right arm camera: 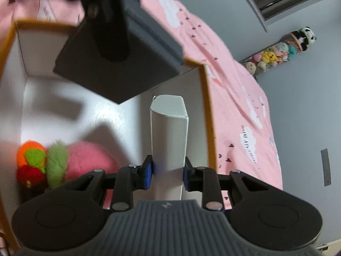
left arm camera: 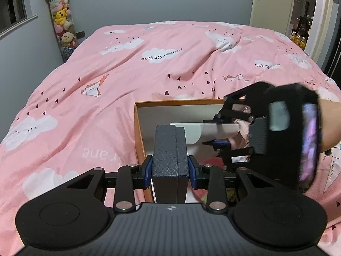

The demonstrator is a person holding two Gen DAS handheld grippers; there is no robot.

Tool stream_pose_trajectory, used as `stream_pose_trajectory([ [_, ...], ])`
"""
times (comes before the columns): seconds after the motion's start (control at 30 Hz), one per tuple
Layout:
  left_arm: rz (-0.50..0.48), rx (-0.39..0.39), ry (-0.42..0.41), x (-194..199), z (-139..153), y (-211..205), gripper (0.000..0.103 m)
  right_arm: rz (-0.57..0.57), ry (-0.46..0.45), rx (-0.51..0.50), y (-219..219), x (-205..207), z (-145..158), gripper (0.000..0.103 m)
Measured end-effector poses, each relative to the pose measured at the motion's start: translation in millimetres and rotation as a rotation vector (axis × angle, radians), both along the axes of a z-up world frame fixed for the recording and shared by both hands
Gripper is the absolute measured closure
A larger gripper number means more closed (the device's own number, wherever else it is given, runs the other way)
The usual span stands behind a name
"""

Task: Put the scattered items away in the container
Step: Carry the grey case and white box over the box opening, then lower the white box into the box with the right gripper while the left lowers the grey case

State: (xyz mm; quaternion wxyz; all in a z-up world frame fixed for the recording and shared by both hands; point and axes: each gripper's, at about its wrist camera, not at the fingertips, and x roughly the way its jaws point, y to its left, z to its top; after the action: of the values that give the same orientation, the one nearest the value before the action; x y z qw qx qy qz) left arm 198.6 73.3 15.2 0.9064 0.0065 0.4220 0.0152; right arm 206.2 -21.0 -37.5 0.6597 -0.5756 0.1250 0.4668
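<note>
The left gripper (left arm camera: 170,173) has its jaws clamped on a dark grey box (left arm camera: 170,149), long axis pointing ahead, hanging over the orange-rimmed container (left arm camera: 137,123) on the pink bed (left arm camera: 85,85). To its right, the right gripper (right arm camera: 168,172) pinches a white box (right arm camera: 169,136) low inside, beside the plush toys (right arm camera: 57,162). The white one looks nearer to release.

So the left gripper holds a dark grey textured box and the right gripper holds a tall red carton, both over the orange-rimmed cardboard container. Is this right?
Not quite: the tall carton in the right gripper is white, not red, as the right wrist view shows. The rest stands: the left gripper holds the dark grey textured box, and both are over the orange-rimmed cardboard container.
</note>
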Motion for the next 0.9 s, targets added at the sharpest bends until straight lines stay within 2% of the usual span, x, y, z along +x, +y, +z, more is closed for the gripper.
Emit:
stream_pose_trajectory([
  [0.07, 0.003, 0.0, 0.006, 2, -1, 0, 0.065, -0.016, 0.012, -0.022, 3, 4, -10, 0.073],
  [0.23, 0.002, 0.0, 0.015, 7, -4, -1, 0.065, -0.026, -0.033, -0.046, 9, 6, -31, 0.072],
  [0.4, 0.009, 0.008, 0.029, 13, -8, -2, 0.065, -0.01, -0.016, -0.045, 7, 5, -38, 0.071],
  [0.53, 0.01, 0.007, 0.035, 17, -10, -2, 0.065, -0.024, 0.036, -0.023, -2, 6, -32, 0.069],
  [0.63, 0.008, 0.009, 0.038, 18, -12, -3, 0.065, -0.042, 0.077, -0.012, -10, 8, -25, 0.058],
  [0.77, 0.008, 0.009, 0.041, 18, -13, -4, 0.065, -0.076, 0.128, 0.0, -27, 14, -15, 0.052],
  [0.83, 0.007, 0.008, 0.044, 19, -13, -4, 0.065, -0.102, 0.174, -0.006, -31, 25, -18, 0.053],
  [0.9, 0.005, 0.005, 0.047, 19, -15, -4, 0.065, -0.135, 0.221, -0.005, -39, 31, -17, 0.062],
])
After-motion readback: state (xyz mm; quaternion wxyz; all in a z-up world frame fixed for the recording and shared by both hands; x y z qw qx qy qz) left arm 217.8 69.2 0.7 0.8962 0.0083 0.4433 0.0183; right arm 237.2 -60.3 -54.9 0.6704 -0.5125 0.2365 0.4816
